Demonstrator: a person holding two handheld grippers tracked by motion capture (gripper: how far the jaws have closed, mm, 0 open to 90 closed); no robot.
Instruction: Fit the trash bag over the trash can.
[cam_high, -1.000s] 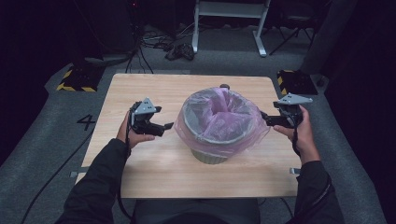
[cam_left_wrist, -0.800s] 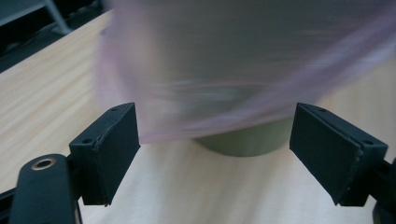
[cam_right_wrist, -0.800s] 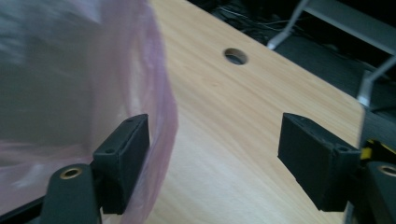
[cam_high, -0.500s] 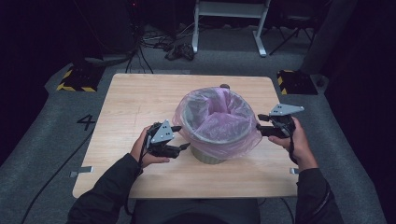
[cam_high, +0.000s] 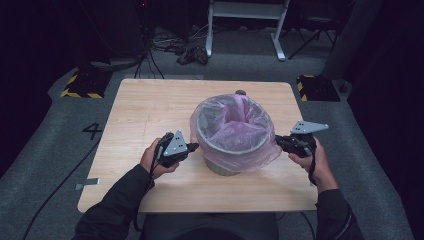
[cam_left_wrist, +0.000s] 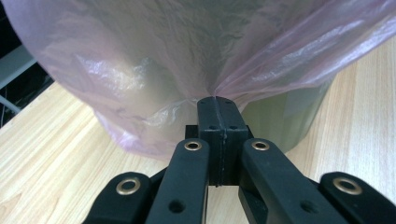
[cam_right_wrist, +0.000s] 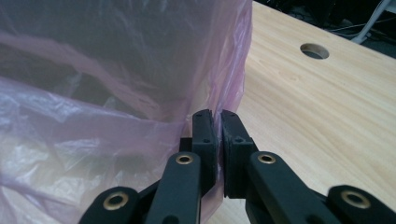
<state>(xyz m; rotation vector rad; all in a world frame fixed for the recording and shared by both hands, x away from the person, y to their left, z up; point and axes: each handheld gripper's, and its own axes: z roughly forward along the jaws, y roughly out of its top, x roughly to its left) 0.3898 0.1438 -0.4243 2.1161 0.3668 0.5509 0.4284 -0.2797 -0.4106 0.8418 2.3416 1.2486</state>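
Wooden table (cam_high: 140, 115) carries a bin (cam_high: 227, 165) lined with a pink bag (cam_high: 235, 125). Left gripper (cam_left_wrist: 217, 109) and right gripper (cam_right_wrist: 217, 116) have just closed, pinching its overhang; lift both evenly to avoid tearing.

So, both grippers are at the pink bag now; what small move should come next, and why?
Probably lift both grippers a little, to pull the overhang up off the bin's rim. The left gripper is shut on a pinch of the pink bag, and the right gripper has just closed on its edge on the opposite side of the bin.
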